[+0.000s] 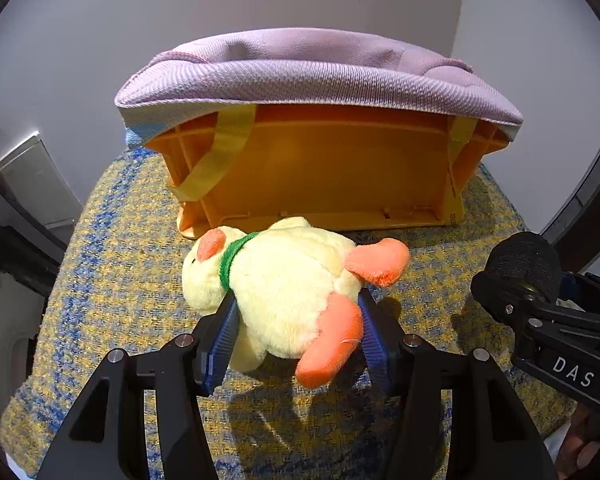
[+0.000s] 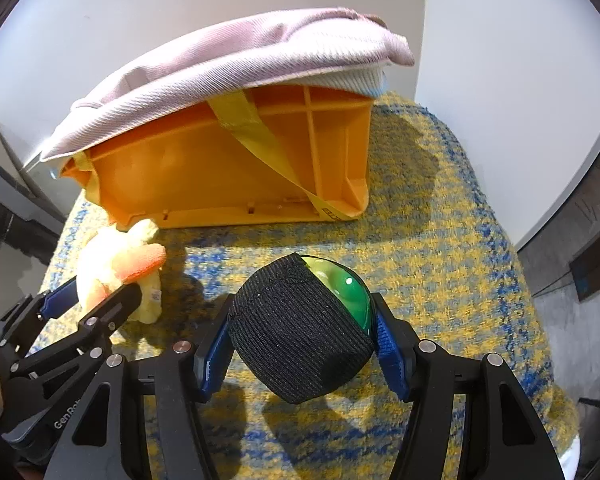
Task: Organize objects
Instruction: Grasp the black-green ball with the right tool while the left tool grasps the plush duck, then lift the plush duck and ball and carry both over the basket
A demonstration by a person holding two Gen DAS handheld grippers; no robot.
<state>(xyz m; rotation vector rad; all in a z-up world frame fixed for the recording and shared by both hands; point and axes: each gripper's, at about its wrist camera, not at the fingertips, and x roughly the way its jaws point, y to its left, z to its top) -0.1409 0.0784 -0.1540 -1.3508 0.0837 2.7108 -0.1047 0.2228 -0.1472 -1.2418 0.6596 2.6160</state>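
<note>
A pale yellow plush duck (image 1: 284,280) with orange feet and a green collar lies on its side on the yellow-and-blue woven cloth (image 1: 120,280). My left gripper (image 1: 296,304) is shut on it, the blue pads pressed into its body from both sides. The right wrist view shows the same duck (image 2: 104,264) and left gripper (image 2: 100,292) at the left. My right gripper (image 2: 302,320) is shut on a green ball (image 2: 348,288) half wrapped in a black knit cover. This ball (image 1: 524,260) sits to the right of the duck.
Just behind the duck stands an orange plastic crate (image 1: 332,168), a lilac fabric bag (image 1: 308,72) draped over its top and yellow straps (image 1: 220,156) hanging down. A white wall rises behind it. The cloth drops off at left and right; dark furniture (image 2: 580,248) stands right.
</note>
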